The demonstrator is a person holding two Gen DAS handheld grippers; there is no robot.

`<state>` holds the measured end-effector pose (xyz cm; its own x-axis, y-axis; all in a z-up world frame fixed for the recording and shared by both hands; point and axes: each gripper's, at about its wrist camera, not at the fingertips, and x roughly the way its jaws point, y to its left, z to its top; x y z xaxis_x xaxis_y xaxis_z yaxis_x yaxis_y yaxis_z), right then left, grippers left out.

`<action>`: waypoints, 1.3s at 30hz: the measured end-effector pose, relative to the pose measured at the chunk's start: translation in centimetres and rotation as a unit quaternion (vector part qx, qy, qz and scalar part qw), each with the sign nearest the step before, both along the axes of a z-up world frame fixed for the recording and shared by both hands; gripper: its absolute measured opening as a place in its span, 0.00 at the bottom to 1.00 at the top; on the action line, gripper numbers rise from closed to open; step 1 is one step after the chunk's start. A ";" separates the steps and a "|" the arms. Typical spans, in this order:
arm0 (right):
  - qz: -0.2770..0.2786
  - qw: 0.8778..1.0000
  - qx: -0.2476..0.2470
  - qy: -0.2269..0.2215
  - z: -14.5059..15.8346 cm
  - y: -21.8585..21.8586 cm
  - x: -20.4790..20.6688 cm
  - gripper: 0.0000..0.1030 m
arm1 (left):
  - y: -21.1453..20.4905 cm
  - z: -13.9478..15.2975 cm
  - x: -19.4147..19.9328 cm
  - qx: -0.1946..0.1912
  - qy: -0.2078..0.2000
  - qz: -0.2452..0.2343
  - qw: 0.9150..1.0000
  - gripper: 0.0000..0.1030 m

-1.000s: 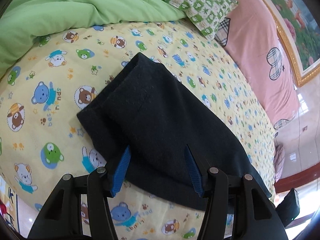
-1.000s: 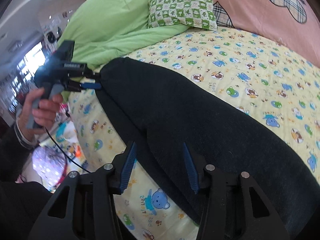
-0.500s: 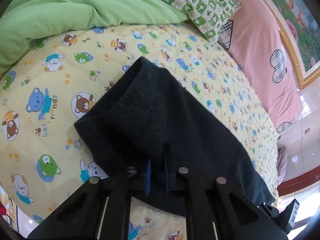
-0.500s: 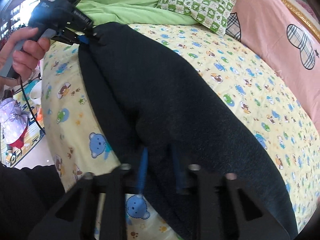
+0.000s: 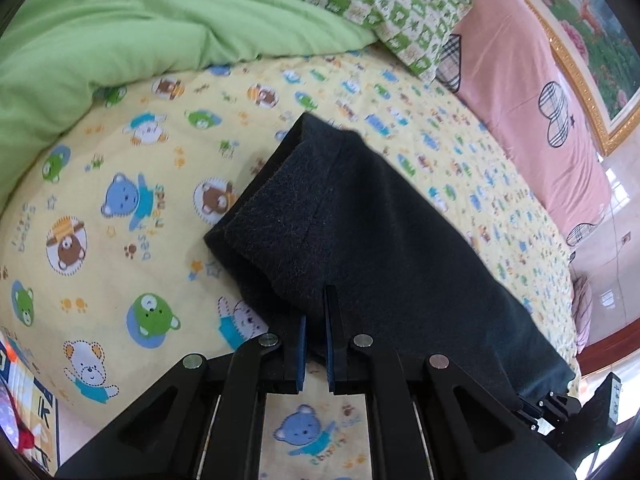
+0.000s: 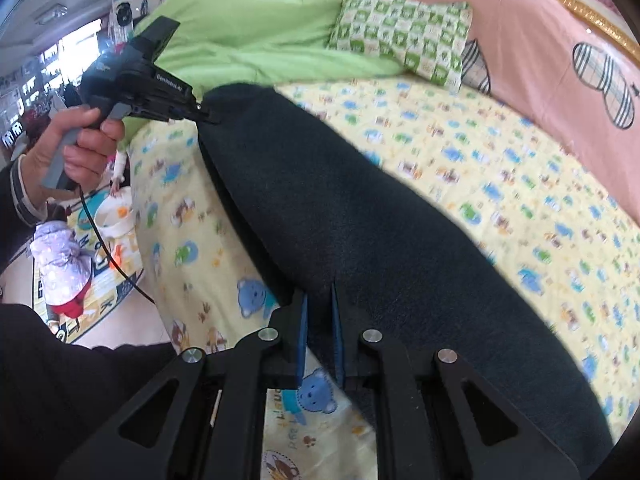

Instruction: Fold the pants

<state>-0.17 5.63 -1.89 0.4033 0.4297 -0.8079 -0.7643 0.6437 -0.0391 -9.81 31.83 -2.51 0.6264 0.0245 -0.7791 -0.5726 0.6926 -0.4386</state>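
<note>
Dark navy pants (image 5: 360, 232) lie stretched along the near edge of a bed with a yellow bear-print sheet (image 5: 120, 208). My left gripper (image 5: 314, 312) is shut on the near edge of the pants by the hem end. My right gripper (image 6: 318, 308) is shut on the near edge of the pants (image 6: 360, 220) at the other end. The left gripper also shows in the right wrist view (image 6: 208, 114), held in a hand and pinching the far corner of the pants, which is lifted off the sheet. The right gripper's body shows at the lower right of the left wrist view.
A green duvet (image 5: 140, 28) is bunched at the head of the bed. A green checked pillow (image 5: 384, 4) leans on the pink padded headboard (image 5: 520, 92). Beyond the bed edge the floor holds a play mat and toys (image 6: 80, 256).
Both grippers were open over the pants' edge one second ago. They have closed on the fabric and raised it a little off the sheet.
</note>
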 end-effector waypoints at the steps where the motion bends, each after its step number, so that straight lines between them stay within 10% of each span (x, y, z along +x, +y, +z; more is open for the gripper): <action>1: -0.001 1.000 -0.005 0.007 -0.5 0.1 0.1 0.12 | 0.0 -0.2 -0.1 -0.001 0.000 -0.001 1.000 0.06; 8: -0.022 0.997 0.047 0.058 0.2 -0.9 0.6 0.27 | -0.8 1.3 -1.4 0.026 0.008 -0.001 1.000 0.18; 12: -0.030 0.991 0.103 0.074 2.0 -1.5 1.4 0.29 | -0.8 1.6 -2.0 0.026 0.017 0.018 0.999 0.57; 17: -0.062 0.982 0.154 0.095 3.3 -1.7 4.1 0.29 | 0.4 1.6 -2.7 -0.004 0.005 0.043 0.999 0.60; 28: -0.151 0.936 0.205 0.244 0.9 -0.9 18.7 0.29 | 3.1 0.3 -0.8 -0.056 -0.001 0.060 0.997 0.60; 37: -0.073 0.948 0.073 0.300 -4.2 5.2 20.6 0.27 | 1.9 -0.4 1.5 0.007 0.015 0.038 0.999 0.51; 39: -0.055 0.951 0.063 0.297 -3.8 5.4 20.0 0.17 | 1.5 -0.1 1.5 0.014 0.010 0.026 1.000 0.25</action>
